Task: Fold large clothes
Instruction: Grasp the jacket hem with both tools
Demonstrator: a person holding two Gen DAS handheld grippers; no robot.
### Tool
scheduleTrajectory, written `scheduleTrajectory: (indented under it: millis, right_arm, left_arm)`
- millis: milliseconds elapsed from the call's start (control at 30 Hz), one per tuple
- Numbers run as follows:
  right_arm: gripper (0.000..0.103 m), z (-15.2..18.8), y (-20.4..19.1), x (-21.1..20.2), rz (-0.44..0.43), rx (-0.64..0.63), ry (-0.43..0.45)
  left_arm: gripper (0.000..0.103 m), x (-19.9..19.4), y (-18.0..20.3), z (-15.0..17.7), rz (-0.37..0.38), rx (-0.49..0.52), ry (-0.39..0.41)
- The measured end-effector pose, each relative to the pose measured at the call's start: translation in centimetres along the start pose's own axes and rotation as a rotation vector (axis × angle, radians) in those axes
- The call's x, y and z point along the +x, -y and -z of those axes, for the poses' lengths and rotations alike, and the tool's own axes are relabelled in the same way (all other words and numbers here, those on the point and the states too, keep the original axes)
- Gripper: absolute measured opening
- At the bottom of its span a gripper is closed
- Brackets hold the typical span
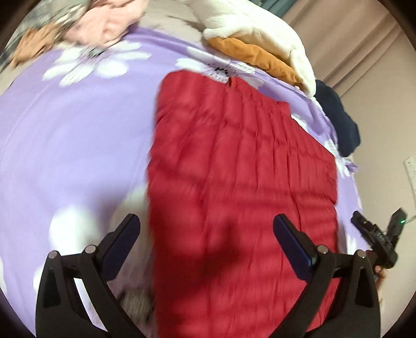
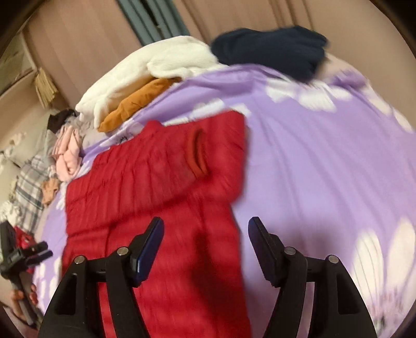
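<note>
My red quilted puffer jacket [image 1: 241, 182] lies flat on the lilac flower-print bedsheet [image 1: 78, 135]; pinkish curtains [image 2: 85, 52] hang beyond its far edge. Both my left gripper [image 1: 205, 228] and right gripper [image 2: 205, 234] hover with jaws apart, empty.

Red quilted jacket [image 1: 234, 182] on a lilac bedsheet [image 1: 65, 143] printed with white flowers.
At the upper right of the left wrist frame, a cream fleece [image 1: 260, 28], an ochre garment [image 1: 257, 58] and a navy garment [image 1: 338, 117] are seen; pale pink cloth [image 1: 104, 23] is seen upper left. A grey plaid fabric [image 2: 28, 187] is shown at the left edge of the right wrist frame. Black tools with blue pads [image 2: 148, 254] are shown.
</note>
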State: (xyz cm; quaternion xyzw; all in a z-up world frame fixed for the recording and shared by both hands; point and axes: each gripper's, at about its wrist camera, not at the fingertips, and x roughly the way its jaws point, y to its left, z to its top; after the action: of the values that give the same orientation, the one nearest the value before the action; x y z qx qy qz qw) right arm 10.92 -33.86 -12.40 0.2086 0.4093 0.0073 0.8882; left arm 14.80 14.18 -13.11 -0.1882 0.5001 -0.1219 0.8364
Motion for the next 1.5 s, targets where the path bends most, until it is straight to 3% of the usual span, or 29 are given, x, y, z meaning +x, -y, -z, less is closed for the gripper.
scheduleTrajectory:
  millis: [233,467,867,1167,1267,1367,1500]
  right_arm:
    - [0.067,6.3,3.9,-3.8,-0.102,0.12,-0.098]
    - [0.067,10.5,4.3,-3.0,-0.188,0.168,-0.185]
    - [0.067,12.3,3.1,-2.9,-0.34,0.185,-0.241]
    - [0.067,12.9,3.3,-2.7,-0.36,0.224,-0.209]
    - [0.067,12.8,3.0,-3.0,-0.348,0.206,-0.198]
    - [0.06,12.8,3.2,-3.1,-0.343,0.206,-0.189]
    - [0.052,12.9,3.6,-3.1,-0.343,0.215,-0.183]
  left_arm:
    - [0.102,-3.2,-3.0,9.1,0.178,-0.169,-0.059]
    - [0.102,-2.0,-2.6,13.5,0.282,-0.227,-0.109]
    - [0.102,-2.5,-1.8,15.8,0.398,-0.257,-0.143]
    - [0.101,-2.4,-1.1,16.3,0.393,-0.256,-0.154]
    - [0.09,-2.3,-0.9,16.4,0.41,-0.268,-0.166]
    - [0.08,-2.1,-1.1,16.6,0.388,-0.285,-0.174]
    - [0.075,-2.1,-1.7,16.7,0.393,-0.32,-0.174]
